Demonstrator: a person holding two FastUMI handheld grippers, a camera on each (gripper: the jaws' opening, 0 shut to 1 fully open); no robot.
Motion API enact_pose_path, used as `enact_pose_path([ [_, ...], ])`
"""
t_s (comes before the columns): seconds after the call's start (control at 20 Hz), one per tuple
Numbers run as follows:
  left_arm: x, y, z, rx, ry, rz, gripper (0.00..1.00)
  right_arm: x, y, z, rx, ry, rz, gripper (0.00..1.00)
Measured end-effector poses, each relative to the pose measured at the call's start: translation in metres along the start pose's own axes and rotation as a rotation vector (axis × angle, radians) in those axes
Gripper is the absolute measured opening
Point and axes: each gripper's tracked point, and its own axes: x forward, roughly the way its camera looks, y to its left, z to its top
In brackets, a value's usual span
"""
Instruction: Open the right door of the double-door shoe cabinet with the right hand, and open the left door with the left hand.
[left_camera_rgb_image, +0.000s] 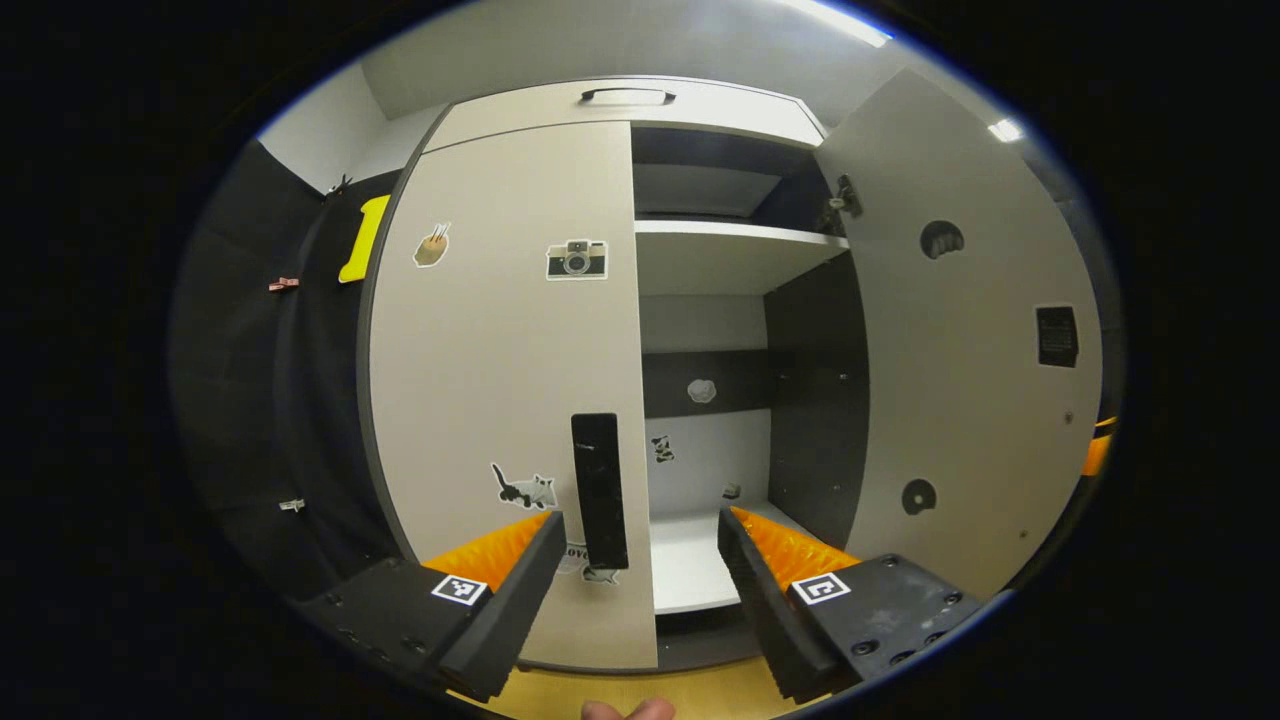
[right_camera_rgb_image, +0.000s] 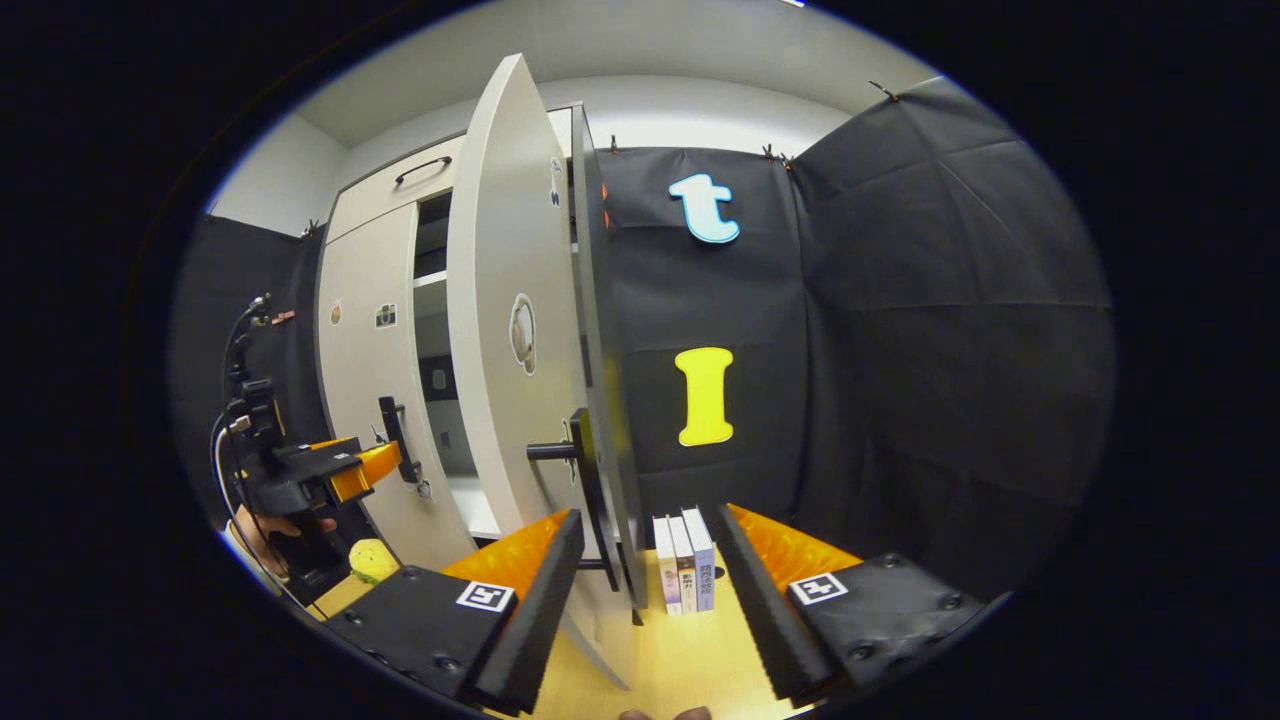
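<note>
Standing tall and matte, the pale grey laminate double-door shoe cabinet (left_camera_rgb_image: 520, 330) has smooth flat panels dotted with small stickers. Its right door (left_camera_rgb_image: 960, 340) is swung wide, showing white shelves (left_camera_rgb_image: 735, 238) and dark inner walls; its left door (left_camera_rgb_image: 505, 360) is closed, with a slim black bar handle (left_camera_rgb_image: 599, 490) at its inner edge. The left gripper (left_camera_rgb_image: 640, 560) faces that handle with fingers spread, touching nothing. The right gripper (right_camera_rgb_image: 645, 570) also has fingers apart, just in front of the open door's edge (right_camera_rgb_image: 590, 400) and black handle (right_camera_rgb_image: 560, 452). 3 upright books (right_camera_rgb_image: 684, 563) stand on the yellow floor (right_camera_rgb_image: 690, 660) against the black cloth wall (right_camera_rgb_image: 900, 350).
</note>
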Motion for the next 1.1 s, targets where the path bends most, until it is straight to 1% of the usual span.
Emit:
enact_pose_path([
  [0.1,0.015,0.008,-0.002,0.021,0.001,0.013,0.95,-0.003,-0.008,0.002,-0.008,-0.017,-0.019,0.95],
  [0.2,0.029,0.015,-0.004,0.022,0.004,0.027,0.95,-0.007,-0.009,0.004,0.029,-0.028,-0.011,0.96],
  [0.25,0.037,0.018,-0.005,0.008,0.006,0.030,0.94,-0.007,-0.011,0.002,0.060,-0.022,-0.012,1.00],
  [0.35,0.047,0.019,-0.006,-0.030,0.001,0.020,0.92,-0.007,-0.014,-0.001,0.111,-0.012,-0.029,0.98],
  [0.4,0.053,0.020,-0.005,-0.045,-0.007,0.016,0.90,-0.008,-0.017,0.001,0.113,-0.026,-0.041,0.98],
  [0.45,0.058,0.023,-0.005,-0.053,-0.010,0.025,0.88,-0.009,-0.025,0.002,0.102,-0.043,-0.078,0.98],
  [0.5,0.062,0.026,-0.006,-0.056,-0.010,0.034,0.87,-0.011,-0.037,0.002,0.082,-0.049,-0.100,1.00],
  [0.55,0.066,0.029,-0.008,-0.052,0.000,0.046,0.81,-0.013,-0.044,0.001,0.059,-0.049,-0.119,0.98],
  [0.6,0.070,0.032,-0.011,-0.046,0.010,0.058,0.77,-0.014,-0.048,0.001,0.033,-0.050,-0.130,0.98],
  [0.65,0.074,0.034,-0.015,-0.041,0.022,0.064,0.71,-0.016,-0.051,0.003,0.005,-0.054,-0.136,0.98],
  [0.7,0.077,0.035,-0.017,-0.038,0.029,0.066,0.69,-0.015,-0.055,0.006,-0.020,-0.067,-0.146,0.98],
  [0.75,0.079,0.034,-0.020,-0.038,0.036,0.065,0.63,-0.016,-0.059,0.011,-0.037,-0.085,-0.159,0.98],
  [0.85,0.082,0.032,-0.019,-0.045,0.028,0.059,0.55,-0.015,-0.062,0.013,-0.046,-0.094,-0.173,0.98],
  [1.0,0.081,0.029,-0.021,-0.019,0.037,0.060,0.47,-0.015,-0.066,0.012,-0.041,-0.083,-0.190,0.98],
  [1.05,0.081,0.029,-0.022,-0.010,0.038,0.060,0.38,-0.015,-0.067,0.012,-0.045,-0.084,-0.196,0.98],
  [1.1,0.080,0.029,-0.023,-0.016,0.042,0.057,0.38,-0.016,-0.067,0.012,-0.055,-0.088,-0.198,0.98],
])
